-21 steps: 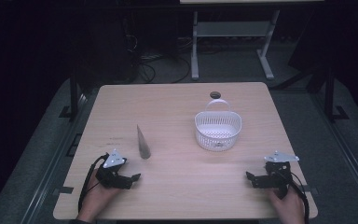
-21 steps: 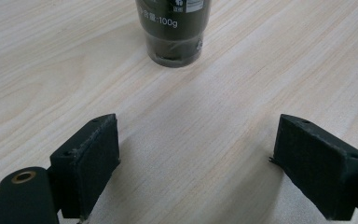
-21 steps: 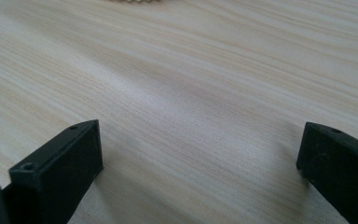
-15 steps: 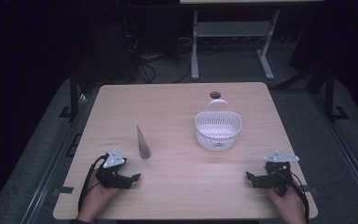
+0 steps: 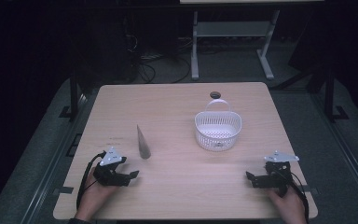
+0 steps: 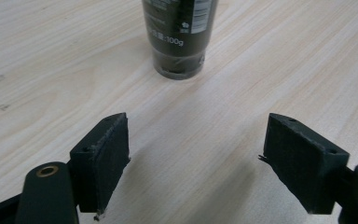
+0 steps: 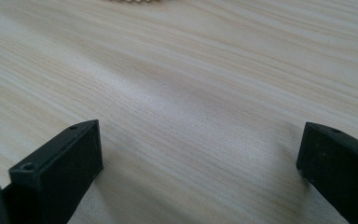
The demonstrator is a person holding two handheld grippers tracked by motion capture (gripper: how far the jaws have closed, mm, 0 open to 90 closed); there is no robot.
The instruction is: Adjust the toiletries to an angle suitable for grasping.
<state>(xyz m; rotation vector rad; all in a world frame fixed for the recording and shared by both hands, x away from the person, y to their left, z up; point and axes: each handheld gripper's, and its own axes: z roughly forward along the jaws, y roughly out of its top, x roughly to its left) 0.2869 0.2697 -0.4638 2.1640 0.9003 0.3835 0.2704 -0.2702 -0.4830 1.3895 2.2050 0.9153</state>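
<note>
Nothing has moved since the earlier frames: both hands rest at the near edge of the tabletop [image 5: 177, 186] exactly where they lay a moment ago, and the tube and basket stand as before.

At the near left corner in the high view, the person's left hand [image 5: 93, 193] lies low on the wood, wrist toward the table's edge, cradling the left gripper [image 5: 133, 175], which points level across the surface toward the middle, its grey three-cornered plate on top and its cable looping back beside the forearm. The left gripper view has its two black jaws standing wide apart with only bare wood between them; they hold nothing.

Just ahead of those jaws stands a dark tube [image 6: 179, 35], cap down on the wood, with white print and a barcode on its side. From above, the same tube [image 5: 142, 142] tapers upward to a thin edge, near the left gripper but apart from it, and left of centre on the tabletop.

At the near right corner, the right hand [image 5: 289, 205] mirrors the pose, flat and low, with the right gripper [image 5: 250, 176] aimed level toward the middle of the table. In the right gripper view its jaws also gape wide over bare wood grain, gripping nothing.

A white mesh basket [image 5: 218, 133] with an upright handle stands right of centre, well apart from both grippers, and a small dark round hole [image 5: 215, 94] lies in the wood behind it.
</note>
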